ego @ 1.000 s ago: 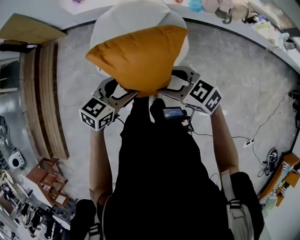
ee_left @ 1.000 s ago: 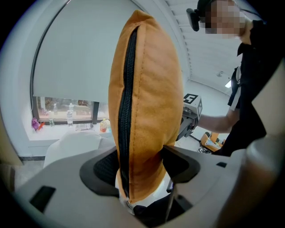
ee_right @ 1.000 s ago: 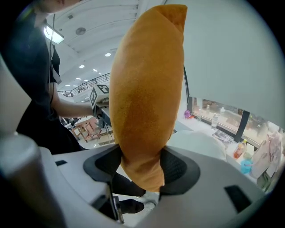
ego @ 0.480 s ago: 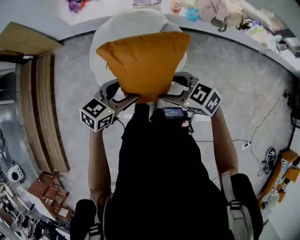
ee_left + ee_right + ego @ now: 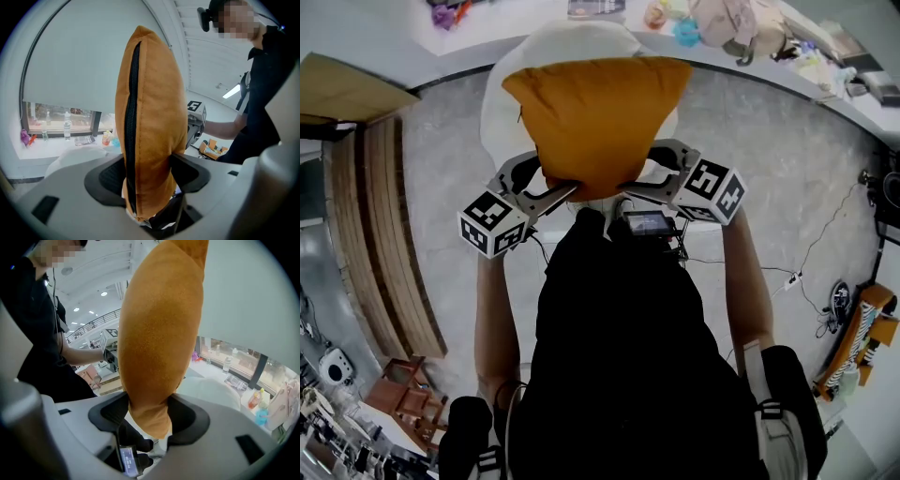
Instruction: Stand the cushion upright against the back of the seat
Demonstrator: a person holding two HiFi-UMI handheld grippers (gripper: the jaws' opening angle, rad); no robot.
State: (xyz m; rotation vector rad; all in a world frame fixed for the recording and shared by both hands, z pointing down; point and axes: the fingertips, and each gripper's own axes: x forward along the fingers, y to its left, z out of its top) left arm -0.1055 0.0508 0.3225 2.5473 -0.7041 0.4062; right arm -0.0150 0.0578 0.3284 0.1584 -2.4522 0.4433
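An orange cushion (image 5: 595, 117) hangs in the air over a white rounded seat (image 5: 502, 89), held by its near edge. My left gripper (image 5: 544, 181) is shut on its lower left corner, and its pads squeeze the zipper edge of the cushion (image 5: 150, 140) in the left gripper view (image 5: 147, 176). On the lower right corner my right gripper (image 5: 652, 175) is shut, its jaws having just closed slightly more on the cushion (image 5: 159, 343) pinched between the pads (image 5: 149, 416). The cushion hides most of the seat.
A slatted wooden bench (image 5: 380, 206) runs along the left. A ledge with bottles and cloth (image 5: 712, 19) curves behind the seat. Cables (image 5: 797, 281) lie on the grey floor at right. A small wooden stool (image 5: 403, 403) stands at lower left.
Both grippers have carried the cushion forward, further over the white seat. The cushion's top edge now sits more level across the view.
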